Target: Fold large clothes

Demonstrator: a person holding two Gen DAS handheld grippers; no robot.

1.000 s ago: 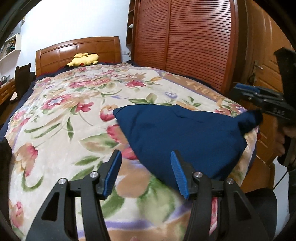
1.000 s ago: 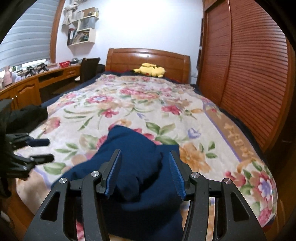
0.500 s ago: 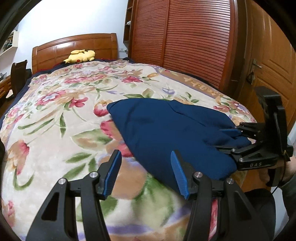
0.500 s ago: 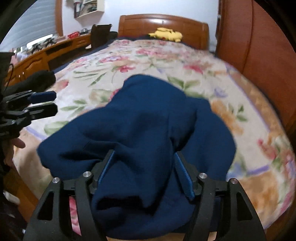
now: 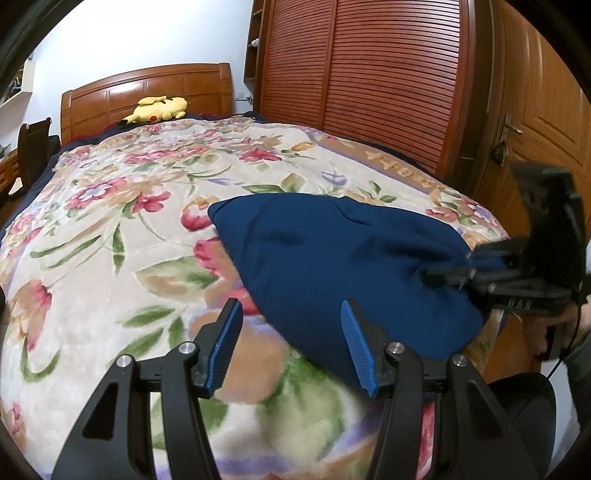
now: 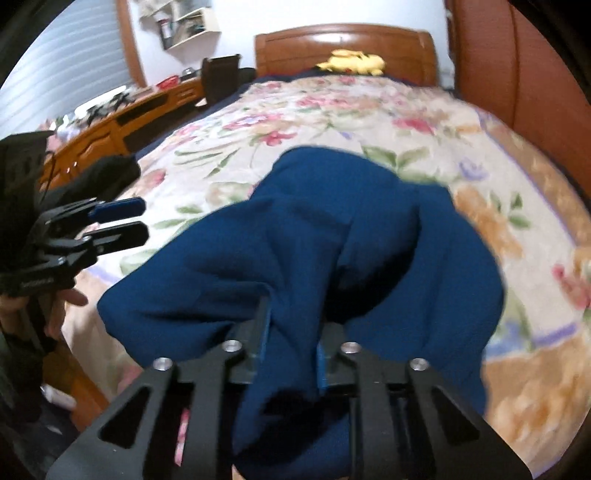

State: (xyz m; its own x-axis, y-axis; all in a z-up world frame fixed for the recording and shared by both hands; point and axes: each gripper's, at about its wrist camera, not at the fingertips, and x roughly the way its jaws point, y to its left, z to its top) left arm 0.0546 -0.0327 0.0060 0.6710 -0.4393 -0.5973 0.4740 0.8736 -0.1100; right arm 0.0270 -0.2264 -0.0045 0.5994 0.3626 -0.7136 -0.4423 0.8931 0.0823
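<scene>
Navy garment [image 6: 369, 240] pinched in right hand-held gripper [image 6: 291, 336]; left hand-held gripper [image 5: 291, 343] agape, empty, beside it.

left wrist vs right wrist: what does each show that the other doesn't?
Left wrist only: louvred wardrobe doors, a door handle, and the open left tongs holding nothing.

Right wrist only: a desk, a wall shelf, a window blind, and cloth bunched between the right tongs.

Both: the blue garment on the floral blanket, the yellow plush toy and the headboard.
</scene>
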